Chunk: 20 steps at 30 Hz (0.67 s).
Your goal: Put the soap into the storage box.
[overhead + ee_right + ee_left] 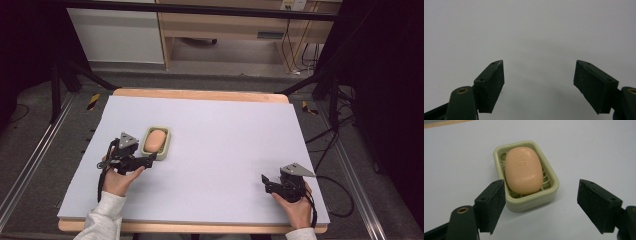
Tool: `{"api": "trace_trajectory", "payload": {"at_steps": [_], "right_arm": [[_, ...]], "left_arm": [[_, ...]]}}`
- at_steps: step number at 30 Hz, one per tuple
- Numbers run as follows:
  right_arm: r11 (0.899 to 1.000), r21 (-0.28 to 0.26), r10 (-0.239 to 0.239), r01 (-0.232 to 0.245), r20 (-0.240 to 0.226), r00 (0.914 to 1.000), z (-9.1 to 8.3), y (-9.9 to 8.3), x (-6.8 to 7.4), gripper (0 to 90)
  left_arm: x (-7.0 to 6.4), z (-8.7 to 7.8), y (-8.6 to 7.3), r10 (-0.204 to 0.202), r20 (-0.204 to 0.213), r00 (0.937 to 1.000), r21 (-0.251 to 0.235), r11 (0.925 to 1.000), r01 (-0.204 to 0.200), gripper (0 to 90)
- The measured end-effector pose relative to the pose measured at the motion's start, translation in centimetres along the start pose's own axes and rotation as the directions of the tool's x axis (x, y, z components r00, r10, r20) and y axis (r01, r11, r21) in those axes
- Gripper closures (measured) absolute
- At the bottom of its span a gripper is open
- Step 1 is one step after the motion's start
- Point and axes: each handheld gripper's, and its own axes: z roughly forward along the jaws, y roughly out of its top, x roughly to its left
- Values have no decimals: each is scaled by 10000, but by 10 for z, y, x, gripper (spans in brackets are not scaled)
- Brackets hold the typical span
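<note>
A peach-coloured bar of soap (pixel 155 139) (pixel 523 170) lies in a pale green soap dish (pixel 167 145) (pixel 554 183) on the left part of the white table. My left gripper (pixel 150 159) (pixel 541 205) stands open just short of the dish's near end, its jaws wide apart with nothing between them. My right gripper (pixel 266 181) (pixel 539 85) rests low near the table's front right, open over bare table surface, nothing in its jaws.
The white table top (pixel 225 145) has a wooden rim. Dark frame bars and cables stand on the floor to both sides, with wooden furniture beyond the far edge.
</note>
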Motion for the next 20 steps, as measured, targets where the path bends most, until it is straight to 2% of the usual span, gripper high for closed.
{"api": "trace_trajectory", "payload": {"at_steps": [5, 9, 14, 15, 20], "right_arm": [[10000, 99, -3, 2, 81, 10000, -1, -3, -3, 232], [9999, 125, -61, 58, 171, 9998, -1, -4, -4, 229], [9997, 190, 171, -172, 60, 9998, -3, -7, -6, 221], [9999, 148, 79, -81, 136, 9999, -2, -7, -6, 217], [9996, 194, 208, -211, 179, 9996, -3, -9, -9, 209]], "left_arm": [[5, -5, -14, 92, -51, 9999, 144, 9999, -91, 213], [12, -9, -27, -73, -220, 9997, 213, 9997, 77, 207], [21, -15, -43, -267, -400, 9988, 280, 9992, 278, 201], [21, -16, -45, -330, -388, 9987, 276, 9990, 341, 200], [21, -20, -57, -386, -404, 9984, 360, 9985, 400, 198]]}}
